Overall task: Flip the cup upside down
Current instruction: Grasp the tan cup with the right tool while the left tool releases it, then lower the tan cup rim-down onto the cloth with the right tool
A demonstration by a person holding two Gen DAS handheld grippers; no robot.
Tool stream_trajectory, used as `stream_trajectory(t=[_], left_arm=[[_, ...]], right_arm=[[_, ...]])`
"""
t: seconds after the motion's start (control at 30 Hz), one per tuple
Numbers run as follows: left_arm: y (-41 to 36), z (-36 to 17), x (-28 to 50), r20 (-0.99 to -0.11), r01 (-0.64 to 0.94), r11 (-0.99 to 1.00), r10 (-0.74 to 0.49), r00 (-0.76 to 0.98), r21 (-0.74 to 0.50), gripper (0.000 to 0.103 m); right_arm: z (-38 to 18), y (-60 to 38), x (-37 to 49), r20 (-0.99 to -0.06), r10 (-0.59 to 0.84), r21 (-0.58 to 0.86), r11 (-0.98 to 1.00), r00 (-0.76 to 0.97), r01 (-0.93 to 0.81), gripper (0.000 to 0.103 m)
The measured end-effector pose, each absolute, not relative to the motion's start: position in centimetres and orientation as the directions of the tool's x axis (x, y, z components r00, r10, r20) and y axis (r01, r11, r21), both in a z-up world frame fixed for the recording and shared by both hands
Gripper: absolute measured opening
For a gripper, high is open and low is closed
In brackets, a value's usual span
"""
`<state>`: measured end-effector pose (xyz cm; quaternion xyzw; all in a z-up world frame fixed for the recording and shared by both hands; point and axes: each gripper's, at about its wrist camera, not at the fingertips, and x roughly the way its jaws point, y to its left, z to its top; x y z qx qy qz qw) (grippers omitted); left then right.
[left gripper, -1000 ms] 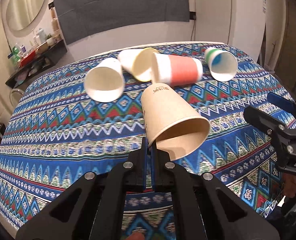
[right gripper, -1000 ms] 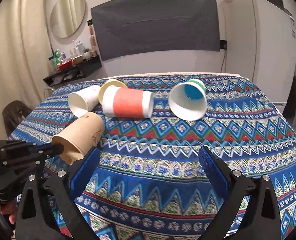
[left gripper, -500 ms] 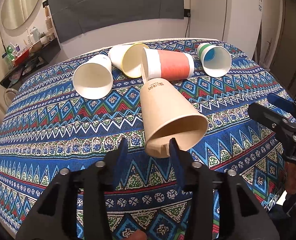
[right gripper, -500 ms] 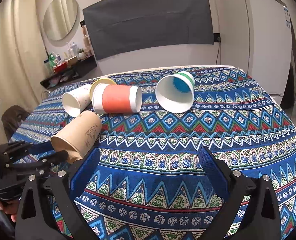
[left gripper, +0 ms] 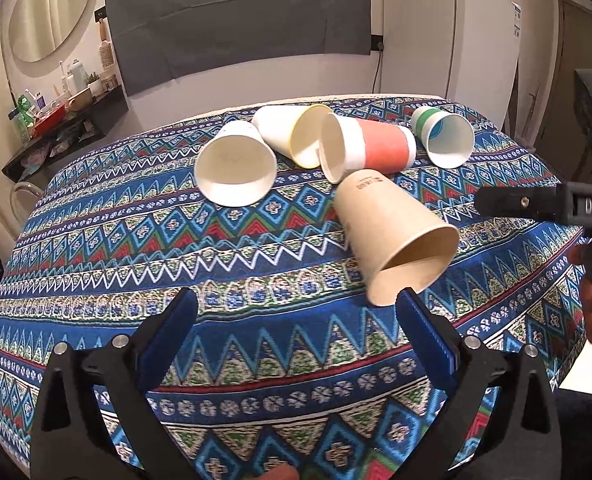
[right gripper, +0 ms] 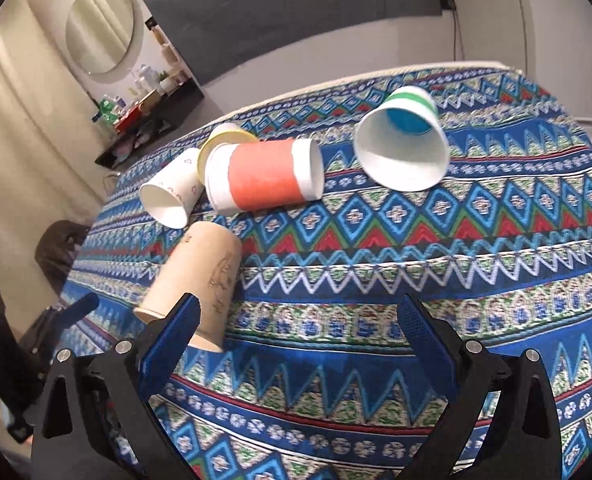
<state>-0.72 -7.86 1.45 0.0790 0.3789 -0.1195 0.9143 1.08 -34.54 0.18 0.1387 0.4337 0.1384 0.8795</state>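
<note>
A tan paper cup [left gripper: 392,232] lies on its side on the patterned tablecloth [left gripper: 136,248], mouth toward me; it also shows in the right wrist view [right gripper: 200,280]. My left gripper [left gripper: 296,320] is open and empty, its right finger just below the cup's rim. My right gripper [right gripper: 296,328] is open and empty, with the tan cup behind its left finger. Behind lie a white cup [left gripper: 236,168], a yellow-rimmed cup [left gripper: 292,136], a red-banded cup [left gripper: 368,148] and a green-striped cup [left gripper: 444,136], all on their sides.
The right gripper's body [left gripper: 544,204] reaches in from the right edge of the left wrist view. A dark shelf with bottles [left gripper: 56,120] stands at the back left, a white fridge [left gripper: 448,32] at the back right. The table's edge curves near both grippers.
My left gripper let go of the tan cup's rim and opened wide, pulling back. The cup now lies on the cloth. The right gripper tilted and moved closer to the table.
</note>
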Motion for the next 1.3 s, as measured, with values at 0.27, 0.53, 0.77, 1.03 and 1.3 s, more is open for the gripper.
stream_trajectory(t=[0.27,0.53,0.77,1.03,1.3], left_arm=[[-5.4,1.3,0.5,-0.72,0.29,0.954,-0.146,0.679,0.08,0.097],[-4.1,0.4,3.4,-0.747,0.291,0.953,-0.131,0.652,0.088,0.097],[-3.8,-0.3,5.7,-0.778,0.3,0.949,-0.114,0.618,0.099,0.097],[-4.1,-1.3,7.2,-0.81,0.33,0.94,-0.132,0.572,0.08,0.097],[-4.8,-1.4,6.9,-0.812,0.342,0.934,-0.123,0.57,0.099,0.097]], right_arm=[[0.3,-31.4,4.1,-0.786,0.379,0.355,0.924,0.488,-0.146,0.095],[0.1,-28.7,6.9,-0.779,0.507,0.474,0.861,0.368,-0.183,0.095],[-0.9,-26.9,9.0,-0.794,0.551,0.525,0.834,0.255,-0.168,0.094],[-2.8,-26.0,10.1,-0.766,0.627,0.609,0.779,0.143,-0.152,0.055],[-1.1,-27.0,8.4,-0.729,0.625,0.594,0.78,0.279,-0.194,0.055]])
